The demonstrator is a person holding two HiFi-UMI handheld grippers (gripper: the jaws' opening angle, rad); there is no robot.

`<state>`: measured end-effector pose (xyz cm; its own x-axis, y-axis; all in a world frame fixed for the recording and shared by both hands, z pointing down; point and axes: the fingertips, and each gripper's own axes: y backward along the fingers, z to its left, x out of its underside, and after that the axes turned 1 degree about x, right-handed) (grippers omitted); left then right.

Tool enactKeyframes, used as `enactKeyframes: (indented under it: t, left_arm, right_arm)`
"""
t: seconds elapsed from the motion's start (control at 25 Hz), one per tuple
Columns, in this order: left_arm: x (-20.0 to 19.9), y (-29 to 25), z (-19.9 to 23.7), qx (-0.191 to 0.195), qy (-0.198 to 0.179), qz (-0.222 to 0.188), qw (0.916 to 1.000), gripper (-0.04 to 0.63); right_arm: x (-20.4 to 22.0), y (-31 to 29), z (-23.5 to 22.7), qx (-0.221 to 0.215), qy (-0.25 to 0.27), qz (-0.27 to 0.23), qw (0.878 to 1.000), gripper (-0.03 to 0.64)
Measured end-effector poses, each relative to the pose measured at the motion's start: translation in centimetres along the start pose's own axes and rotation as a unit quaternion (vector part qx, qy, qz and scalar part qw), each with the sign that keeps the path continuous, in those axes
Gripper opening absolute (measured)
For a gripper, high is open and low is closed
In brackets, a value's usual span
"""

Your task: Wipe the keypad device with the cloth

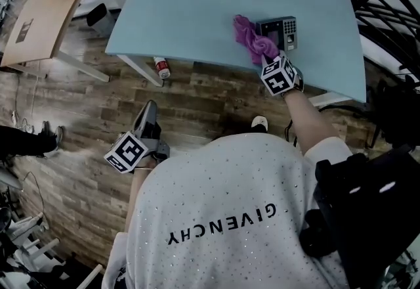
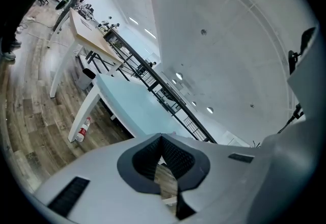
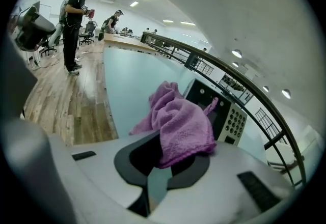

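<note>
A pale blue table (image 1: 197,12) is carried on white legs (image 1: 141,71) and is set on a wood-plank floor (image 1: 85,117). Two things are seen on its top, both near the right end of the near edge. A dark keypad device (image 1: 283,30) is laid flat there, its number pad at its right side. A purple cloth (image 1: 252,38) is bunched just left of the device, touching it, and part of it is draped against the device's dark face. On the floor, a small bottle (image 1: 161,68) with a red band is laid on its side beside a table leg. A second table (image 1: 49,15), wooden-topped, is stood on the floor at the left.
</note>
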<state>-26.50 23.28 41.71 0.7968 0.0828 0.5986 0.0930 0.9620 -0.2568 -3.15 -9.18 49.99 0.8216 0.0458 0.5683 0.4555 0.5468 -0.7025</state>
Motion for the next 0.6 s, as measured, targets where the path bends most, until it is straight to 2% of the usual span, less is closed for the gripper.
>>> enactKeyframes:
  t: [0.28,0.36,0.4,0.44,0.48,0.52,0.6]
  left_arm:
    - [0.8,-1.0,-0.7,0.005,-0.003,0.01,0.9999,0.0]
    - [1.3,-1.5,-1.1,0.007,-0.004,0.016,0.9998,0.0]
    - [1.6,-1.8,-1.3,0.009,-0.005,0.02,0.9997,0.0]
    - [1.8,-2.2,-1.6,0.01,-0.007,0.025,0.9996,0.0]
    - [2.1,-2.6,-2.0,0.012,-0.008,0.029,0.9995,0.0]
    - [2.2,-3.2,-2.5,0.014,-0.009,0.031,0.9994,0.0]
    - [2.5,-4.9,-4.0,0.022,-0.017,0.035,0.999,0.0]
  right_arm:
    - [3.1,0.3,0.9,-0.051,-0.094,-0.001,0.994,0.018]
    - [3.0,1.4,1.2,-0.077,-0.146,-0.03,0.986,0.018]
    - [2.5,2.2,1.0,-0.089,-0.184,-0.052,0.977,0.018]
    - [1.8,3.3,0.8,-0.102,-0.229,-0.078,0.965,0.018]
    - [0.9,4.6,0.4,-0.12,-0.278,-0.108,0.947,0.018]
    - [-0.3,6.0,-0.2,-0.145,-0.326,-0.143,0.923,0.017]
    - [-3.1,9.4,-2.3,-0.203,-0.404,-0.225,0.863,0.017]
